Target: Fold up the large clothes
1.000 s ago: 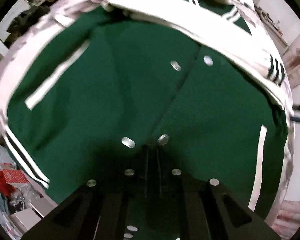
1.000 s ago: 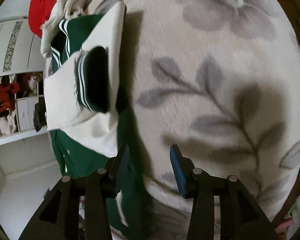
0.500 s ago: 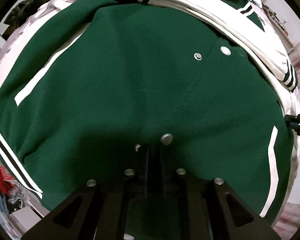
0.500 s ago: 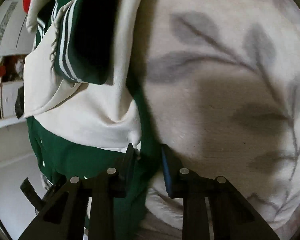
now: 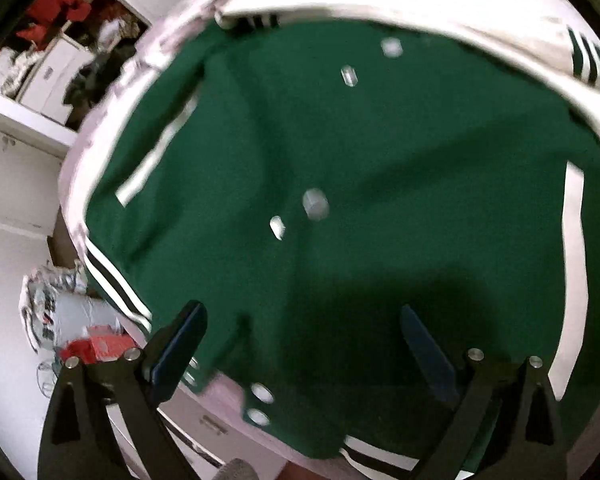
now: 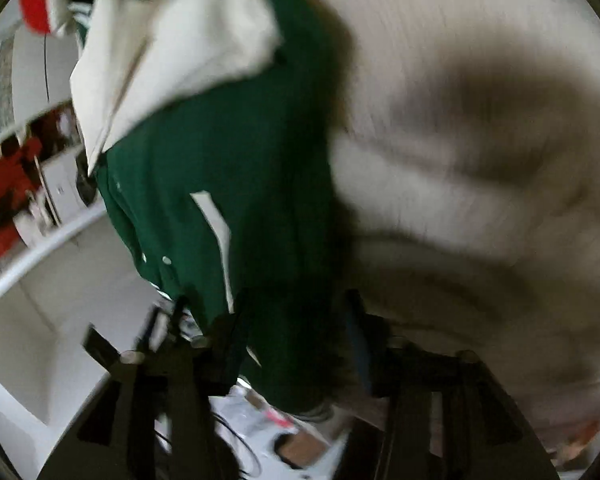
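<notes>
The green varsity jacket (image 5: 360, 184) lies spread on the floral bedspread (image 6: 480, 80), its hem near the bed's edge. The left gripper (image 5: 300, 336) has just opened wide and holds nothing, while the right gripper (image 6: 296, 332) has just closed on the jacket's hem edge. With only this one pinch, a pull can drag the heavy jacket crooked or slip off the thick cloth.

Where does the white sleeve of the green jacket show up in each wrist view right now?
Left wrist: the white sleeve arcs across the top, above the snap buttons.
Right wrist: the sleeve lies upper left, over the green jacket.
Shared landmark: the white pocket stripe.
</notes>
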`<state>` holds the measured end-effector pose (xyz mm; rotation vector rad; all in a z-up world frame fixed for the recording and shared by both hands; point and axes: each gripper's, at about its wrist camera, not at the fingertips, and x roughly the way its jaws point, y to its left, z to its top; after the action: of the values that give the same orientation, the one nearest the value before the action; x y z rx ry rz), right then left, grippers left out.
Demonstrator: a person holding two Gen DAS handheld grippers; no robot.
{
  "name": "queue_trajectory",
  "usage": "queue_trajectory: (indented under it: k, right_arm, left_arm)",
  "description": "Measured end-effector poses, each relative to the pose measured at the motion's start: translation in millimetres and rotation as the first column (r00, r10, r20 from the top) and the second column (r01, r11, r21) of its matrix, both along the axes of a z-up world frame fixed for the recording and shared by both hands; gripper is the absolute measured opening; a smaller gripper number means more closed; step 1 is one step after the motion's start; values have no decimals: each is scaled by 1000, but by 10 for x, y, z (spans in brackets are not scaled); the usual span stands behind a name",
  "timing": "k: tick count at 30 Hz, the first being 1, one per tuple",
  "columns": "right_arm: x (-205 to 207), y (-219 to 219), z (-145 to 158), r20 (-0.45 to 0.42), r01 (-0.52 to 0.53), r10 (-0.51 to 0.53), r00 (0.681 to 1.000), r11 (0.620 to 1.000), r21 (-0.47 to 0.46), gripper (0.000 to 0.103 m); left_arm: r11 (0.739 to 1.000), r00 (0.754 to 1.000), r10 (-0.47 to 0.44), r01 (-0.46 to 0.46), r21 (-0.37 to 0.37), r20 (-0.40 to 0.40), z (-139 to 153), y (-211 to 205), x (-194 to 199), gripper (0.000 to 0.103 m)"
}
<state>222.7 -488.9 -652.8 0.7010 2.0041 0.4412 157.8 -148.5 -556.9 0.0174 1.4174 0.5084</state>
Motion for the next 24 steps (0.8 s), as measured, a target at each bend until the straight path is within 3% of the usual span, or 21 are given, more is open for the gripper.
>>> queue_trajectory:
  k: [2, 4, 7, 11, 13, 14, 16, 18, 21, 24]
  right_arm:
    - [-90, -64, -2, 32, 5, -3, 999, 998, -58, 5]
    - [-96, -125, -38, 25, 9, -8, 1000, 999, -51, 5]
    - [-16, -70, 73, 45, -74, 76, 996, 997, -37, 9]
    - [150, -133, 501, 195, -199, 230, 953, 966, -167, 53]
    - [205, -277, 673, 238, -210, 265, 935, 950, -232, 55]
    - [206, -358, 710, 241, -202, 264, 934, 946, -253, 57]
    - [237, -583, 748, 229, -161, 228, 946, 948, -276, 57]
    - [264, -857, 737, 210, -115, 182, 961, 948, -296, 58]
    - [339, -1102, 713, 205, -57, 131, 970, 941, -334, 58]
    - [417, -1188, 710, 219, -39, 122, 968, 935, -351, 58]
  left_arm:
    - [1000, 1000, 9, -9, -5, 4, -26, -117, -48, 99]
    - [1000, 1000, 13, -13, -6, -3, -88, -107, -41, 99]
    - [996, 999, -24, 27, 91, -35, 28, -321, -48, 99]
    - [945, 988, -142, 154, 289, -63, 352, -870, -24, 99]
    - [911, 972, -222, 235, 339, -78, 455, -1218, -59, 99]
    - [879, 955, -280, 294, 374, -94, 484, -1465, -113, 99]
    - [829, 926, -356, 374, 415, -123, 458, -1778, -218, 99]
    - [798, 898, -404, 438, 414, -172, 312, -2060, -334, 99]
    - [800, 891, -403, 453, 393, -208, 100, -2295, -473, 99]
    - [788, 902, -382, 431, 439, -201, 17, -2477, -509, 99]
